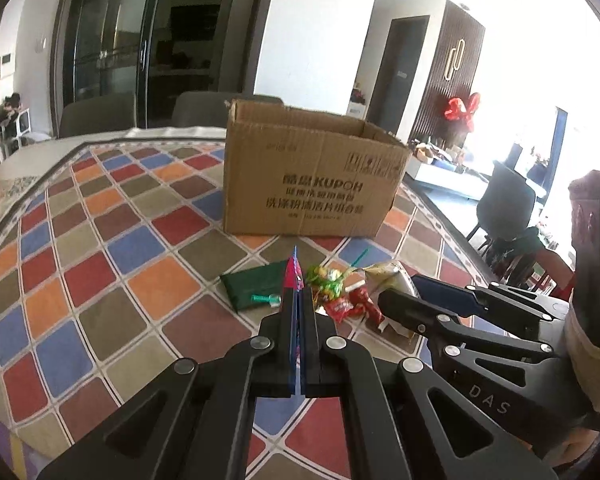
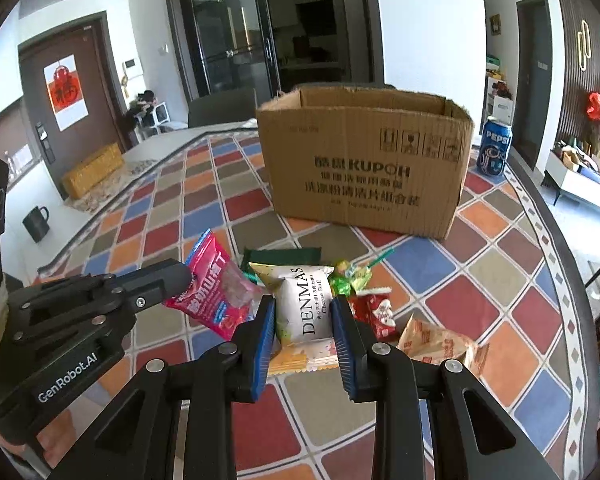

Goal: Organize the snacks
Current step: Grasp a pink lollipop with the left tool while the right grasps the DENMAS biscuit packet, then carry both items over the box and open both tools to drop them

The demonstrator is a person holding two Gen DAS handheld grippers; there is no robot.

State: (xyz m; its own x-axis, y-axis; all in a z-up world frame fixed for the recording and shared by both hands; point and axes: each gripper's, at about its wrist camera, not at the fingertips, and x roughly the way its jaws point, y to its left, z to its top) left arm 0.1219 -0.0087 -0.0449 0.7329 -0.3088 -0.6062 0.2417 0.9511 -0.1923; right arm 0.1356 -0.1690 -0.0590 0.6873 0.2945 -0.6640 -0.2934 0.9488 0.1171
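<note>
My left gripper is shut on a pink snack packet, which I see edge-on in the left wrist view. The right wrist view shows the flat face of that pink packet, lifted off the table. My right gripper is shut on a white DENMAS cheese-ball packet, raised above the pile. An open cardboard box stands upright beyond both grippers. Loose snacks lie between the grippers and the box: a dark green packet, a green candy, a red packet and an orange-tan packet.
The table wears a cloth of coloured tiles. A Pepsi can stands right of the box, by the table edge. A dark mug sits at the far left. Chair backs rise behind the table.
</note>
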